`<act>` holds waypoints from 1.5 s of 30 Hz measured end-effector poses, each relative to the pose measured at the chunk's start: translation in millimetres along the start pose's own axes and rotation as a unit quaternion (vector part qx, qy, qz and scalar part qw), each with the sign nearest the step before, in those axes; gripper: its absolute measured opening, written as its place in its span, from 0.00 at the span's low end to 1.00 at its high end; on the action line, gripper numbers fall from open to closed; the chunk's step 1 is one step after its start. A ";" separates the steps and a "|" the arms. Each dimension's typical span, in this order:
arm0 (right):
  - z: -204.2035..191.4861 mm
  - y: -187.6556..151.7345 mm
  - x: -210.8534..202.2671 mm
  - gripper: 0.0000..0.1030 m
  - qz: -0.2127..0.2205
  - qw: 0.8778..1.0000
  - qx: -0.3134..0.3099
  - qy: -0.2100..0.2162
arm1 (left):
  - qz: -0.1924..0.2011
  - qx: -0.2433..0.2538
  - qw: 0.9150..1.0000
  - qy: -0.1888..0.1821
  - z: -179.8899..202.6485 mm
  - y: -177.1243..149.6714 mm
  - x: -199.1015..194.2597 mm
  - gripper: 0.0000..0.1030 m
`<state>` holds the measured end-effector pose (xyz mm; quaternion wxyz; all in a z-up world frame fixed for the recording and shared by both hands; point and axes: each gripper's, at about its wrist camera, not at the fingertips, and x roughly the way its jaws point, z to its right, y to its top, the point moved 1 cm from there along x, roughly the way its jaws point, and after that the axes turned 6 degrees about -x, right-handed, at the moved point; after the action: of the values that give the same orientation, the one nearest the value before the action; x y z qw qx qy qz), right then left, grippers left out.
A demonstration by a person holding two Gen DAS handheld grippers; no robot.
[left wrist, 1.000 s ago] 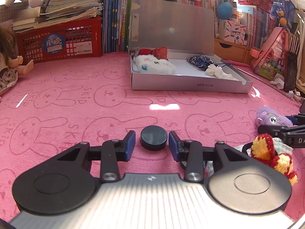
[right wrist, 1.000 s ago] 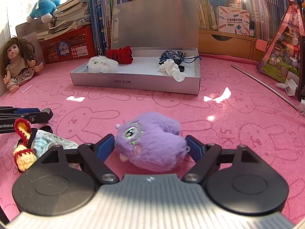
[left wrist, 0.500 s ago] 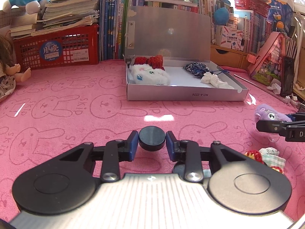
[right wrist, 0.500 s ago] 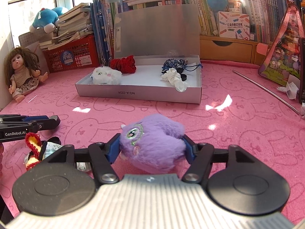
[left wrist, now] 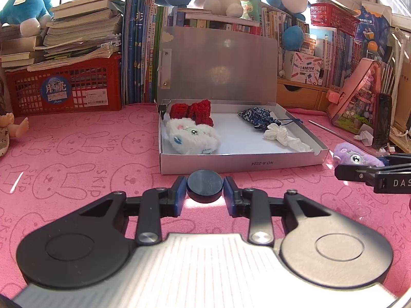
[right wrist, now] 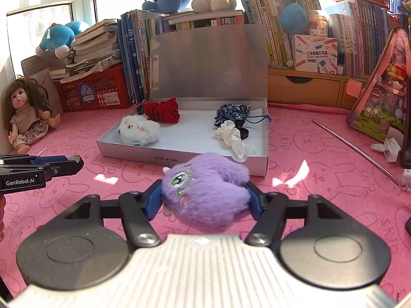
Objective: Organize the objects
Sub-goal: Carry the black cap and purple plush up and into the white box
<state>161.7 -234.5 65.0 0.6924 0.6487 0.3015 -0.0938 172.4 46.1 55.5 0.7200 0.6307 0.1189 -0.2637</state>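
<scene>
The left gripper (left wrist: 204,195) is clamped on a black round puck (left wrist: 204,185), its blue pads pressing the puck's two sides and holding it clear of the pink counter (left wrist: 77,159). The right gripper (right wrist: 204,200) has its jaws about half closed on a purple plush toy (right wrist: 205,190), squeezing the fur from both sides; its jaws have just been closing with the toy between them. Seen from the left wrist, that gripper's side reads "DAS" at the picture's edge; from the right wrist, the left gripper's side reads "GenRobot.AI".

The counter's pink cover is printed with rabbit outlines and the word "SKIP". Just beyond both grippers lies an open white box (left wrist: 239,163), lid upright, its front wall marked "NO.A-222A" upside down. Inside it, on the left, sit a white plush toy (left wrist: 191,138) and a red knitted piece (left wrist: 192,110); on the right, a dark blue patterned pouch (left wrist: 257,118) and a white crumpled cloth (left wrist: 282,136).

Behind the box stand rows of books and a red basket (left wrist: 66,87) with a round blue "Moon" sticker. A doll (right wrist: 25,118) sits at the left, and a box labelled "POCKET LABEL PRINTER" (right wrist: 316,54) stands on the wooden shelf.
</scene>
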 end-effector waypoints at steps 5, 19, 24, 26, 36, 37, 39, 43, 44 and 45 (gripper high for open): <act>4.6 13.9 11.0 0.66 -0.001 1.000 0.009 -0.001 | 0.007 -0.009 1.000 -0.002 1.0 19.0 12.1 0.36; 17.0 50.6 49.5 0.66 -0.015 0.999 0.042 0.019 | 0.000 -0.039 0.999 -0.023 10.5 59.4 68.1 0.36; 25.0 64.8 65.2 0.66 -0.019 0.998 0.057 0.027 | 0.004 -0.051 0.998 -0.021 13.5 74.6 91.3 0.36; 28.1 70.0 73.6 0.66 -0.022 0.998 0.061 0.026 | 0.004 -0.052 0.999 -0.017 14.1 79.2 101.8 0.36; 41.5 75.8 113.6 0.66 -0.044 0.994 0.097 0.032 | -0.015 -0.045 0.999 -0.002 9.5 84.6 147.2 0.36; 42.0 74.8 116.7 0.66 -0.045 0.993 0.101 0.035 | -0.016 -0.046 0.999 -0.002 8.4 84.0 149.7 0.36; 41.2 72.5 123.4 0.66 -0.051 0.992 0.106 0.039 | -0.018 -0.045 0.999 0.001 6.3 81.8 154.5 0.36; 37.8 67.3 133.1 0.66 -0.060 0.992 0.104 0.042 | -0.021 -0.044 0.999 0.004 2.1 77.1 160.1 0.36; 37.8 65.7 134.9 0.66 -0.062 0.992 0.104 0.043 | -0.018 -0.041 0.999 0.004 1.7 75.8 160.2 0.36; 37.8 64.2 136.4 0.66 -0.063 0.992 0.105 0.043 | -0.017 -0.039 0.999 0.005 1.6 75.2 160.6 0.36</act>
<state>315.6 -225.9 44.6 0.5995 0.7010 0.3598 -0.1405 345.7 12.6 38.4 0.7391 0.6013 0.1437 -0.2676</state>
